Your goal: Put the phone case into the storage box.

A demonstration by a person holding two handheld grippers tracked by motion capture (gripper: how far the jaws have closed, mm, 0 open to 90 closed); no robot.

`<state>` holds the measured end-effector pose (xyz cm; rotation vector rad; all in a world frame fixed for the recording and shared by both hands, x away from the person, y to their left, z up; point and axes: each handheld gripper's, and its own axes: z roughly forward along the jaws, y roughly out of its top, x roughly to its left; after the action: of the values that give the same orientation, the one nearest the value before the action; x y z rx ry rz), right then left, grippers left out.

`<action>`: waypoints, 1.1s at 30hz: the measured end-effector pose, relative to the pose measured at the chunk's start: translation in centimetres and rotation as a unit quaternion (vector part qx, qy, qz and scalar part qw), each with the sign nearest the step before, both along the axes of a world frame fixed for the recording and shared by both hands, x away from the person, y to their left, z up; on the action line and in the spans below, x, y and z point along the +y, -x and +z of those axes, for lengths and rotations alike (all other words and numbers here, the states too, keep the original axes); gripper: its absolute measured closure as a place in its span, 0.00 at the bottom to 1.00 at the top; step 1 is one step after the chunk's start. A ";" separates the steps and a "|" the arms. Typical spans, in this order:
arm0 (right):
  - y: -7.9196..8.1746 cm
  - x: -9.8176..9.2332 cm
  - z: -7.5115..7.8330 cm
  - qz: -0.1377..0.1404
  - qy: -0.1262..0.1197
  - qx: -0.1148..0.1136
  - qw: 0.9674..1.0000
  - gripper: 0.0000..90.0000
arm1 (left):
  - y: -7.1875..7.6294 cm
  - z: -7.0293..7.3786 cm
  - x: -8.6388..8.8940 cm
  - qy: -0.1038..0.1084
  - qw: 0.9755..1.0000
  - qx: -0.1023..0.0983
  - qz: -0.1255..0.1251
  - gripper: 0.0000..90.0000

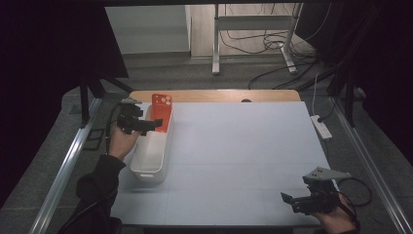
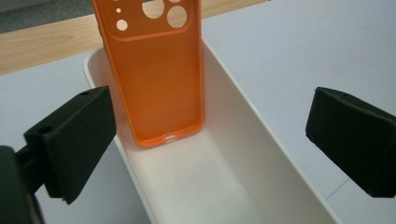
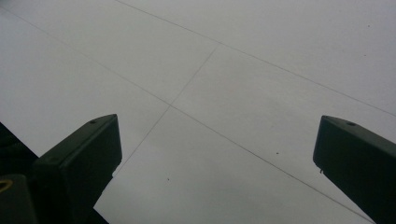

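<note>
Jaws wide beside smooth orange phone case (image 2: 156, 74)

A white power strip (image 1: 321, 126) lies off the table's right edge, well apart from any fingers. Beyond the far wooden edge (image 1: 214, 95) stand 2 white metal stand legs (image 1: 215, 58) among tangled black cables (image 1: 265, 46) on the floor.

High view above the counter (image 1: 234, 146); left tool (image 2: 210, 140) camera close behind its jaws, both on the tray (image 2: 261, 140).
</note>
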<state>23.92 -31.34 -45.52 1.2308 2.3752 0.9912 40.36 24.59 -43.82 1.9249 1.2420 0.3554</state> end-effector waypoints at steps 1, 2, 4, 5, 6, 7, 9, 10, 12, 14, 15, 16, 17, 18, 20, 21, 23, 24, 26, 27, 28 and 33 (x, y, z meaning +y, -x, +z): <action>0.0 0.0 0.0 0.000 0.000 0.000 1.000 0.02 | 0.1 0.0 0.0 -0.001 1.000 -0.003 -0.001 0.02; 0.0 0.0 0.0 0.000 0.000 0.000 1.000 0.02 | 0.3 0.0 -0.1 -0.001 1.000 -0.005 0.000 0.02; 0.0 0.0 0.0 0.000 0.000 0.000 1.000 0.02 | 0.4 -0.1 -0.1 -0.001 1.000 -0.007 -0.003 0.01; 0.0 0.0 0.0 0.000 0.000 0.000 1.000 0.02 | 0.5 -0.1 -0.2 -0.002 1.000 -0.008 -0.003 0.01; 0.0 0.0 0.0 0.000 0.000 0.000 1.000 0.02 | 0.6 -0.1 -0.2 -0.002 1.000 -0.010 -0.004 0.01; 0.0 0.0 0.0 0.000 0.000 0.000 1.000 0.02 | 0.7 -0.2 -0.2 -0.002 1.000 -0.011 -0.006 0.00; 0.0 0.1 0.0 0.000 0.001 -0.001 1.000 0.02 | 0.9 -0.2 -0.3 -0.001 1.000 -0.013 -0.008 0.00; 0.0 0.1 0.0 0.000 0.001 -0.001 1.000 0.02 | 1.0 -0.2 -0.4 0.002 1.000 -0.014 -0.008 0.00; 0.0 0.0 0.0 0.000 0.000 -0.001 1.000 0.02 | 1.3 -0.2 -0.4 0.002 1.000 -0.018 -0.011 0.00; 0.0 0.1 0.0 0.000 0.001 -0.002 1.000 0.02 | 1.5 -0.1 -0.5 0.003 1.000 -0.012 -0.014 0.00; 0.1 0.1 0.0 0.000 0.003 -0.004 1.000 0.02 | 1.6 -0.1 -0.6 0.003 1.000 -0.011 -0.015 0.00; 0.1 0.1 0.0 0.001 0.003 -0.004 1.000 0.02 | 1.8 -0.1 -0.6 0.003 1.000 -0.012 -0.014 0.00; 0.1 0.1 0.0 0.000 0.002 -0.004 1.000 0.01 | 1.9 -0.1 -0.7 0.003 1.000 -0.014 -0.017 0.00; 0.1 0.1 0.0 0.000 0.002 -0.004 1.000 0.01 | 2.1 0.0 -0.7 0.003 1.000 -0.015 -0.019 0.00; 0.1 0.1 0.0 0.000 0.002 -0.004 1.000 0.01 | 2.4 0.0 -0.9 0.003 1.000 -0.020 -0.019 0.00; 0.1 0.1 0.0 0.000 0.003 -0.004 1.000 0.01 | 2.6 0.1 -0.9 0.004 1.000 -0.022 -0.022 0.00; 0.1 0.1 0.0 0.000 0.003 -0.004 1.000 0.01 | 2.9 0.1 -1.0 0.006 0.999 -0.025 -0.025 0.00; 0.1 0.1 0.0 0.000 0.003 -0.004 1.000 0.01 | 2.9 0.1 -1.0 0.006 0.999 -0.025 -0.025 0.00; 0.1 0.1 0.0 0.000 0.003 -0.004 1.000 0.01 | 3.2 0.2 -1.2 0.007 0.999 -0.028 -0.027 0.00; 0.1 0.1 0.0 0.000 0.003 -0.004 1.000 0.01 | 3.3 0.2 -1.2 0.008 0.999 -0.028 -0.028 0.00; 0.1 0.1 0.0 0.000 0.003 -0.004 1.000 0.01 | 3.5 0.2 -1.3 0.011 0.999 -0.030 -0.030 0.00; 0.1 0.1 0.0 0.000 0.003 -0.004 1.000 0.01 | 4.3 0.1 -1.6 0.015 0.999 -0.029 -0.028 0.00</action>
<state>23.83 -31.26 -45.48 1.2214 2.3700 0.9877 36.06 22.98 -43.68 1.9066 1.1464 0.3582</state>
